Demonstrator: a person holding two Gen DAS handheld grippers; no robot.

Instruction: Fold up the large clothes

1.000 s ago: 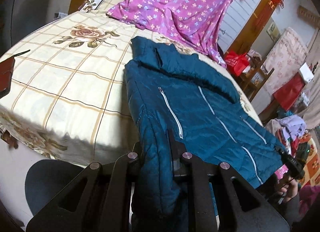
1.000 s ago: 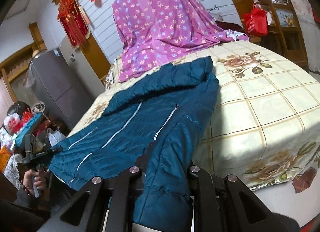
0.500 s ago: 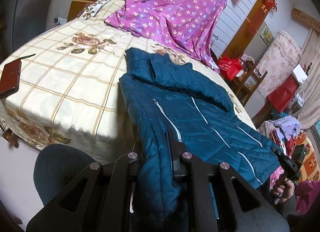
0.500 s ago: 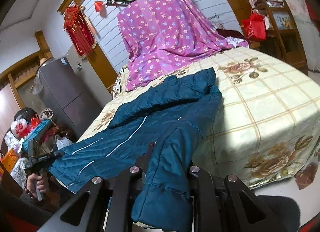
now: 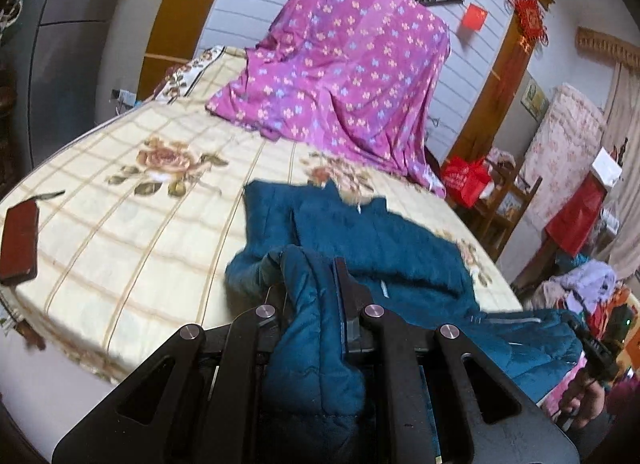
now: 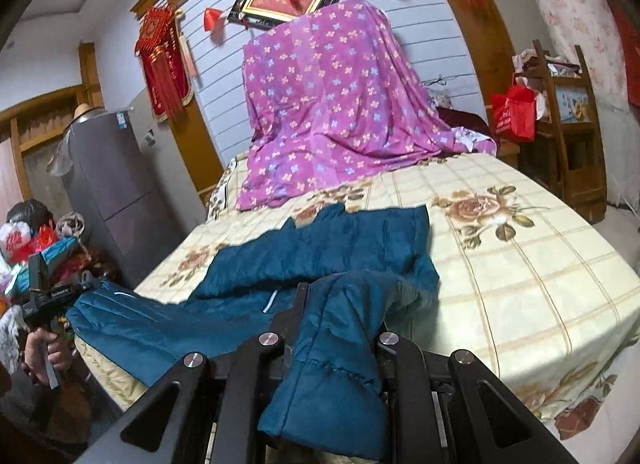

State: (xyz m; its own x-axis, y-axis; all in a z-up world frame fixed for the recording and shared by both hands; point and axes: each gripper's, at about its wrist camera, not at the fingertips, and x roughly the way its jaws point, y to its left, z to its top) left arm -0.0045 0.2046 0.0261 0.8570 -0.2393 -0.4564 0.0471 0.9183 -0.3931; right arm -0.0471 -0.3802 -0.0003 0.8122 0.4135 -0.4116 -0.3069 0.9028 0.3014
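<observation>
Both grippers are clamped nearly shut on the teal quilted jacket (image 5: 376,240): the left gripper (image 5: 316,304) pinches one lower corner, and the right gripper (image 6: 340,316) pinches the other, with padded cloth bunched between the jaws of each. The jacket's upper half lies flat on the checked bedspread (image 5: 132,232), its collar toward twelve o'clock near the purple floral sheet (image 5: 344,76), while the held hem hangs raised at six o'clock, off the bed's near edge.

This looks like the bottom-to-top fold. To do it well, I judge the two corners should travel level with each other toward twelve o'clock, so the hem lands square on the shoulders. Keep the cloth taut between the grippers, since slack quilting would likely buckle in the middle. Lower before letting go, so the puffy fabric does not spring back. A dark wallet-like case (image 5: 18,240) at nine o'clock sits well apart from the path.
</observation>
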